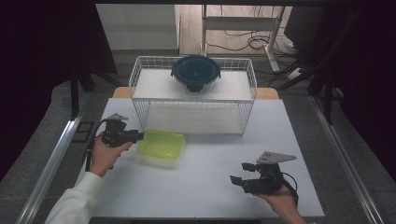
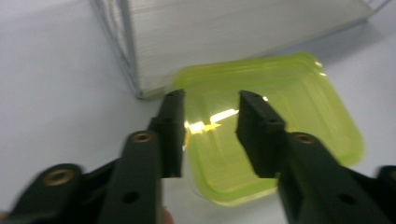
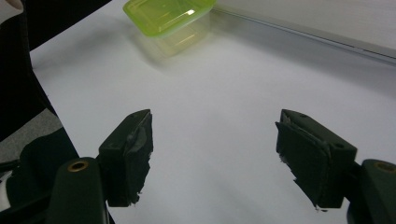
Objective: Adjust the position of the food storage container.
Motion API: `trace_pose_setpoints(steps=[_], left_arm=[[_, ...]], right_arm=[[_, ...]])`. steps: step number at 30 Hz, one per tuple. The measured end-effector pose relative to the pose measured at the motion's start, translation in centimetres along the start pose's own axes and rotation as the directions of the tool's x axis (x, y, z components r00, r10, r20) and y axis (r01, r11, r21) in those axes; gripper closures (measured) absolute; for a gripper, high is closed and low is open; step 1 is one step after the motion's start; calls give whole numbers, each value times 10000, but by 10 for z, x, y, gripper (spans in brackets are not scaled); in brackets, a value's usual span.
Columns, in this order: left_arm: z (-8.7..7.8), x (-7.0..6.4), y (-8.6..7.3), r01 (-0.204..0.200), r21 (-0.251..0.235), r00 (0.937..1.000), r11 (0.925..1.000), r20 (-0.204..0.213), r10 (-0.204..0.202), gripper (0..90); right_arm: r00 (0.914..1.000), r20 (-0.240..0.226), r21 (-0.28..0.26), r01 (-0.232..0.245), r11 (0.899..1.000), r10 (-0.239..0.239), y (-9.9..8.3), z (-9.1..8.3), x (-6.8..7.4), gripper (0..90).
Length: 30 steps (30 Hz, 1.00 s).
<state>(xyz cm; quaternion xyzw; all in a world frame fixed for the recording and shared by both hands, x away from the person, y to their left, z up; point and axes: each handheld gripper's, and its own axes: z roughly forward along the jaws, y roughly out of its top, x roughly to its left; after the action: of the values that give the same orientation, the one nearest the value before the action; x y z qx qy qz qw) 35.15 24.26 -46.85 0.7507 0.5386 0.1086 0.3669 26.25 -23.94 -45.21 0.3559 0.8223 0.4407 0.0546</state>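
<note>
The left gripper [image 1: 138,136], jaws spread, reaches the left edge of the green container [image 1: 161,147]. The right gripper [image 1: 241,176] hovers near-right, jaws spread wide.

A translucent, glossy yellow-green plastic is seen in the container [image 1: 161,146], with light glinting off its lid. Thin white-coated metal wire is shown in the basket [image 1: 140,79]. A smooth, matt white surface is presented by the table [image 1: 205,186]. The gripper pads [image 3: 135,154] look matt, rubbery and frayed.
</note>
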Motion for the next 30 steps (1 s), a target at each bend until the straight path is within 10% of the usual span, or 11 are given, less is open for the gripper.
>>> trace_pose_setpoints(steps=[9,30], left_arm=[[12,12,5,-647,904,9968,9938,-419,687,894],[46,18,20,-1013,2068,9895,9731,-808,1202,900]], right_arm=[[10000,-57,3,82,10000,-82,-1,1,-1,271],[10000,19,137,86,9999,-86,-2,1,-3,271]])
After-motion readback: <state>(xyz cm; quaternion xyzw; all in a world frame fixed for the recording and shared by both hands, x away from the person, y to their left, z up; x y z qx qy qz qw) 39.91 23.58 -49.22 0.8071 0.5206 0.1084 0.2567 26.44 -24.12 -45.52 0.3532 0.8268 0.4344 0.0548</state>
